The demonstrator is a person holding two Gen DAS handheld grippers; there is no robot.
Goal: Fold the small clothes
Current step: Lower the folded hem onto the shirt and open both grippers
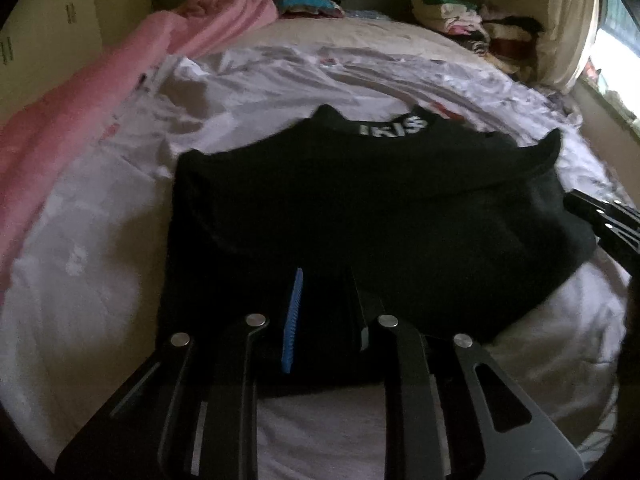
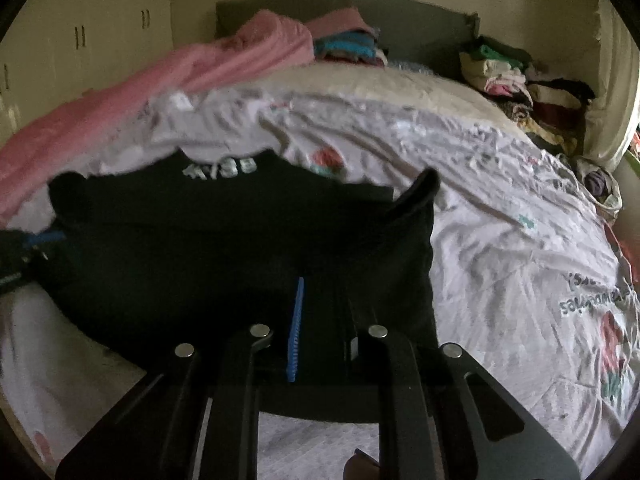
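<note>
A black garment [image 1: 360,200] [image 2: 240,240] lies spread on the white printed bedsheet [image 1: 100,260] [image 2: 500,240], with its collar and white lettering [image 1: 394,126] [image 2: 220,168] on the far side. My left gripper [image 1: 325,272] is shut on the garment's near edge on its left side, with dark cloth between the blue pad [image 1: 292,320] and the other finger. My right gripper [image 2: 324,286] pinches the near edge on the right side in the same way. Each gripper also shows at the edge of the other's view, the right gripper [image 1: 612,220] and the left gripper [image 2: 28,244].
A pink blanket [image 1: 80,112] [image 2: 160,72] runs along the bed's left side. Folded clothes [image 1: 308,0] [image 2: 348,44] sit by the grey headboard, and a larger clothes pile [image 1: 472,20] [image 2: 520,80] fills the far right corner. Cupboard doors [image 2: 80,40] stand at left.
</note>
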